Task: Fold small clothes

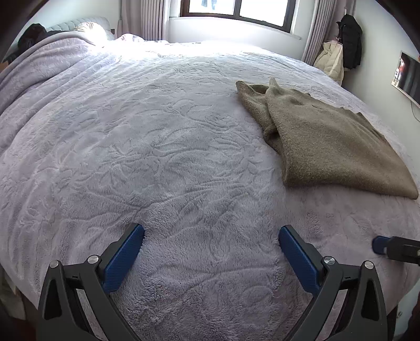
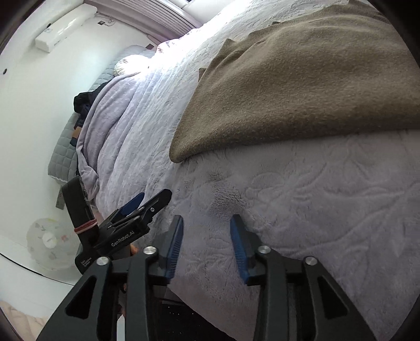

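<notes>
One brown sweater (image 1: 328, 141) folded at two o'clock on lilac bed (image 1: 157, 157), left tongs (image 1: 211, 236) wide and empty, right tongs (image 2: 206, 223) partly apart, empty, window (image 1: 236, 10) at twelve, coats (image 1: 341, 52) hung at one.

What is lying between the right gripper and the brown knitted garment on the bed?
Only bare pale lilac fleece bedspread. In the right wrist view, nothing lies between the open right gripper and the near edge of the brown knitted garment.
</notes>
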Demonstrator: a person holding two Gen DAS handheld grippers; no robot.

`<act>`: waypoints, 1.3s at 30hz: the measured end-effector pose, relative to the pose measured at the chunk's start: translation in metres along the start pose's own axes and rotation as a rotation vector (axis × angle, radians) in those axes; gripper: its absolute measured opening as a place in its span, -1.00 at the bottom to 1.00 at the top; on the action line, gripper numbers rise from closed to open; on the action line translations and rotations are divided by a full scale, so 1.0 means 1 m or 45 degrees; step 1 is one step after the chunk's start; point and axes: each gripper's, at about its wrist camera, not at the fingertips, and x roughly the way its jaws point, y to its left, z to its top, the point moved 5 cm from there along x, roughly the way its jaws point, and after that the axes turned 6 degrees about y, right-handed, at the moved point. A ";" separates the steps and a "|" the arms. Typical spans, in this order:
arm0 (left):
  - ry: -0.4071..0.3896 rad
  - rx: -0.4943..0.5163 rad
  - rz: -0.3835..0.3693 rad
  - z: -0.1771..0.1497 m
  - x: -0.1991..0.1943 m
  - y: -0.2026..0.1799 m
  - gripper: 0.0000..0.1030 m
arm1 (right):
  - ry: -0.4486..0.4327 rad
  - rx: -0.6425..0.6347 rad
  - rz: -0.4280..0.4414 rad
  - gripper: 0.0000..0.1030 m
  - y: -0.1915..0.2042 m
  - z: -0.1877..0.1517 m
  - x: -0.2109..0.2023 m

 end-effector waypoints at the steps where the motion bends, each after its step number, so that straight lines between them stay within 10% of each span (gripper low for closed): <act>1: 0.001 -0.001 0.005 0.000 0.000 0.000 0.99 | -0.002 -0.010 -0.013 -0.09 0.000 -0.001 -0.003; 39: 0.139 0.008 -0.084 0.021 -0.017 -0.069 0.99 | -0.180 0.084 -0.071 0.02 -0.052 -0.025 -0.077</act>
